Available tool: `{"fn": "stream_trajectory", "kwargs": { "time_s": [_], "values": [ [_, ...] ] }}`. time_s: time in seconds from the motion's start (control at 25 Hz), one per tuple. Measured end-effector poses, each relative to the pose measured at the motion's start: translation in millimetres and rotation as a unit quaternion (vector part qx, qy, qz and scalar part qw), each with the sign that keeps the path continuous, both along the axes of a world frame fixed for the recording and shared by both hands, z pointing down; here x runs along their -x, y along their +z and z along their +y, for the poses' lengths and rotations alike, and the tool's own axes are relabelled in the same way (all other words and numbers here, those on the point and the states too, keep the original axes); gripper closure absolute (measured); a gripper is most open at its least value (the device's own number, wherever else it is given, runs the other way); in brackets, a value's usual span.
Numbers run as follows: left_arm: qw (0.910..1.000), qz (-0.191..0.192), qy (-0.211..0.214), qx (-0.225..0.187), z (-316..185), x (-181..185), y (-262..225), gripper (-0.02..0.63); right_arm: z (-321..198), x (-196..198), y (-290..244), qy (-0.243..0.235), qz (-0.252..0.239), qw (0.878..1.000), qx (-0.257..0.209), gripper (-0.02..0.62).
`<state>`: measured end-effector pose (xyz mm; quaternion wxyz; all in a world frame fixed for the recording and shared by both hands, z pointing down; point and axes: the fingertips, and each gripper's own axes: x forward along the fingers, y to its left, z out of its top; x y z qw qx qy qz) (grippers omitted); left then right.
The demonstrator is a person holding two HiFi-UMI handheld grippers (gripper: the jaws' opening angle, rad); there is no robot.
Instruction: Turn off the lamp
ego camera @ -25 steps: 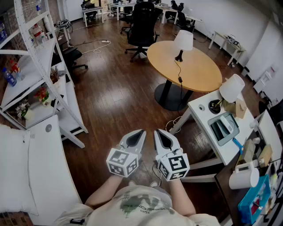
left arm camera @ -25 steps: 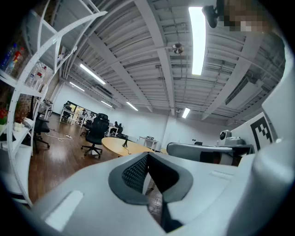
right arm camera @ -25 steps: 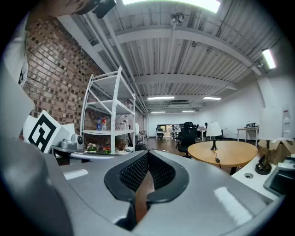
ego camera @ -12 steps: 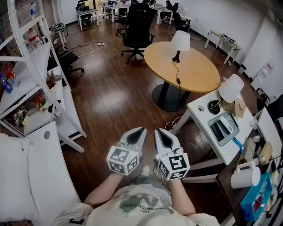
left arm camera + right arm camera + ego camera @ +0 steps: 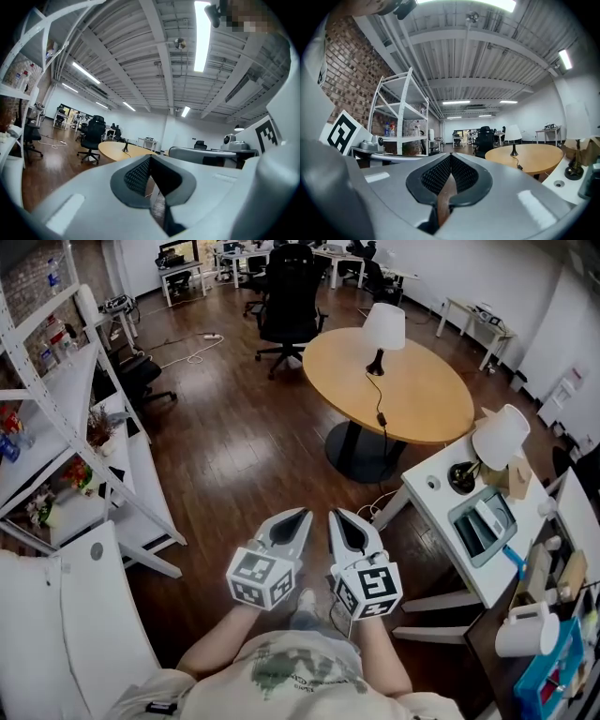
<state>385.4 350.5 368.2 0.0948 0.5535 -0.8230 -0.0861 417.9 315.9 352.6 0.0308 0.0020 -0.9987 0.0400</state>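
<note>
Lamp (image 5: 385,332) on round table (image 5: 422,399) upper centre, bottles (image 5: 387,129) on shelf (image 5: 52,390) at left, left gripper (image 5: 297,517) and right gripper (image 5: 337,516) pressed together, empty

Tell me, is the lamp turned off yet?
Not yet. Nothing looks done: the left gripper and right gripper are shut and empty, held over the floor near the person. The table lamp and desk lamp stand far off, untouched. Left: reach a lamp and switch it off.
</note>
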Motion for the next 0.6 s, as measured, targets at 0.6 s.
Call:
{"fn": "stream_trajectory", "kwargs": {
  "time_s": [0.6],
  "values": [
    [0.9998, 0.006, 0.000, 0.018, -103.9, 106.7, 7.9, 0.606, -102.2, 105.9, 7.0, -0.002, 0.007, 1.000, 0.021, 0.594]
  ]
}}
